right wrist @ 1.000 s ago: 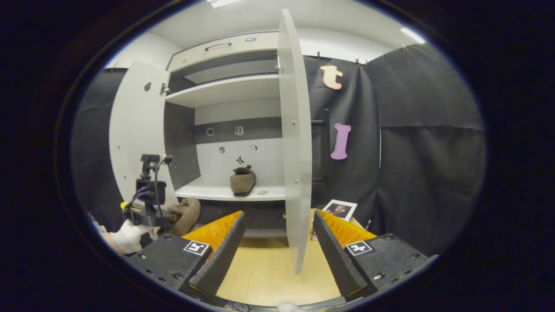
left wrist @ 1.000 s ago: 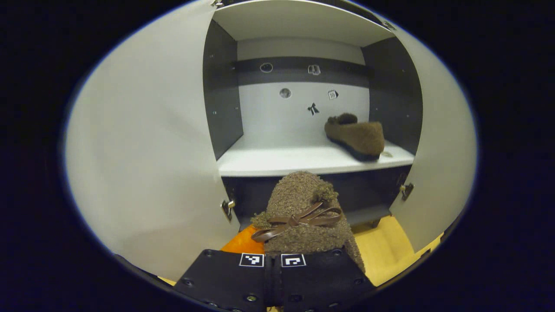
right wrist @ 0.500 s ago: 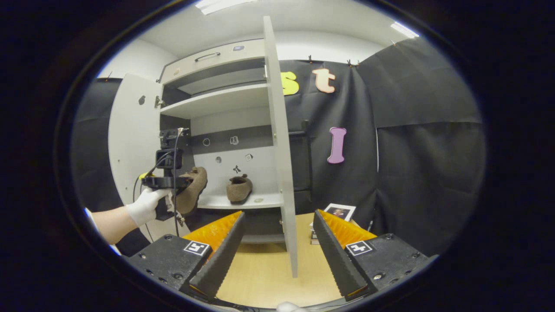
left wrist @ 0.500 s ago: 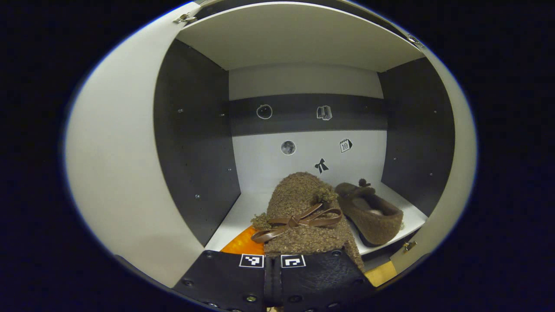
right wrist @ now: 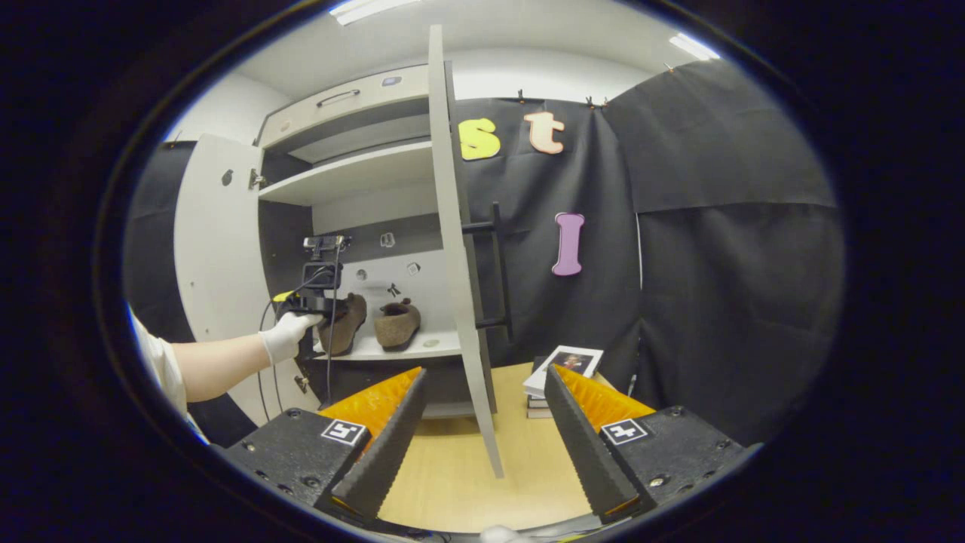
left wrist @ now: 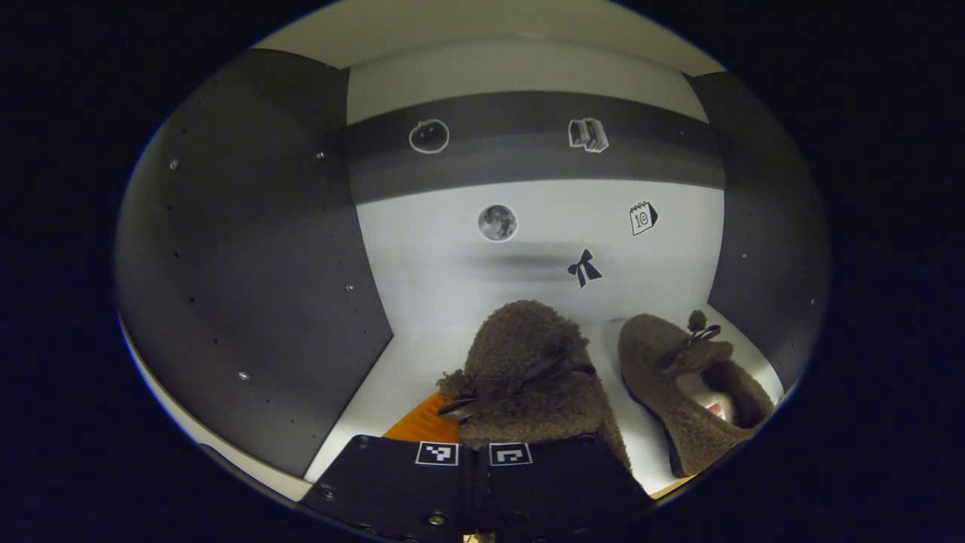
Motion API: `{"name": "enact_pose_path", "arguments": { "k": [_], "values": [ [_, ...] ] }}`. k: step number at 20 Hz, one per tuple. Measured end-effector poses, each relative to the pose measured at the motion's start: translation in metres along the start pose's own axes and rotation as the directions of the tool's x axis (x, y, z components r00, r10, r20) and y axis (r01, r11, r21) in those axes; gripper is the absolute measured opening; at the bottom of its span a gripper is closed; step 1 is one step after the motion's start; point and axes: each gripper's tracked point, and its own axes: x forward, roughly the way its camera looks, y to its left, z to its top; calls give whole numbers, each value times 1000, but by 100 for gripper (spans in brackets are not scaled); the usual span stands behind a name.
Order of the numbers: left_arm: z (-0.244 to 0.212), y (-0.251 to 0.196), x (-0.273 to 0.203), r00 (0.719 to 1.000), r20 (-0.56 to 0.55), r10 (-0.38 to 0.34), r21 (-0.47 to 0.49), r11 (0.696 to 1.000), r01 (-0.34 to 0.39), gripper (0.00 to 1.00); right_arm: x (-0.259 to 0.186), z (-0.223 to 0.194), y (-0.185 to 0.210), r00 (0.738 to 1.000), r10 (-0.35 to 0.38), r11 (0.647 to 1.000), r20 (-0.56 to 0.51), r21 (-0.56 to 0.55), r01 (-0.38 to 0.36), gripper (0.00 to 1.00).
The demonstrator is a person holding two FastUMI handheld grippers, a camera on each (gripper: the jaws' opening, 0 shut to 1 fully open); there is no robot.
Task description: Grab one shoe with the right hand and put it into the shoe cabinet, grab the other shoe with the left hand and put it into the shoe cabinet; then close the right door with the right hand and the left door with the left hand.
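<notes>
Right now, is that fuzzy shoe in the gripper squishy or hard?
Probably squishy: the held shoe looks thick and woolly. Likely light, since the left gripper carries it by one end. Its bow seems floppy.

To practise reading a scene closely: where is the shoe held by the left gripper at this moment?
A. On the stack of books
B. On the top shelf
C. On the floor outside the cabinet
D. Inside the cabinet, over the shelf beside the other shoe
D: the left gripper is shut on the held shoe, which is over the shelf, left of the other shoe.
</notes>
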Motion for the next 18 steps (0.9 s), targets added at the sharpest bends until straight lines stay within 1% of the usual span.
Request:
{"name": "enact_pose_path", "arguments": {
  "k": [2,3,5,6,8,9,10,11,12,14,15,16,17,18],
  "values": [
    [-8,-4,9,999,-48,-15,-14,1000,14,1,-2,-1,0,1000,-3,1000,-1,-12,3,98],
    [-12,-4,12,997,-75,-17,-8,1000,16,1,-3,-1,0,1000,-2,1000,0,-14,2,98],
    [-14,-3,15,996,-90,-9,11,1000,10,1,-4,0,1,1000,4,1000,2,-9,-4,98],
    [-15,-3,15,995,-98,-10,15,1000,11,4,-4,0,2,1000,5,1000,5,-10,-5,98],
    [-19,-2,13,993,-114,-15,9,1000,16,13,-5,-1,2,1000,11,1000,4,-14,-11,98],
    [-18,1,12,993,-117,-10,10,1000,11,17,-6,-2,2,1000,14,1000,4,-15,-14,98],
    [-18,0,11,993,-114,-18,10,1000,20,25,-7,-3,2,1000,17,1000,5,-15,-17,98],
    [-16,-4,8,994,-103,-44,13,999,46,35,-8,-3,2,1000,21,1000,3,-15,-20,98],
    [-12,-5,5,995,-89,-50,23,998,53,54,-8,-4,2,1000,25,1000,3,-16,-25,98],
    [-8,3,-2,997,-71,-37,33,999,39,92,-8,-5,1,1000,27,999,2,-24,-27,98],
    [-7,6,-6,997,-66,-32,34,999,34,96,-8,-4,1,1000,31,999,3,-26,-31,98],
    [-4,9,-13,998,-56,-28,34,999,29,78,-8,-3,1,999,34,999,5,-27,-33,98],
    [-1,11,-19,999,-45,-30,36,999,32,92,-8,-3,2,999,37,999,8,-26,-37,98],
    [-1,11,-26,998,-41,-40,35,999,42,94,-7,-2,2,999,40,999,11,-25,-40,98]
  ]
}}
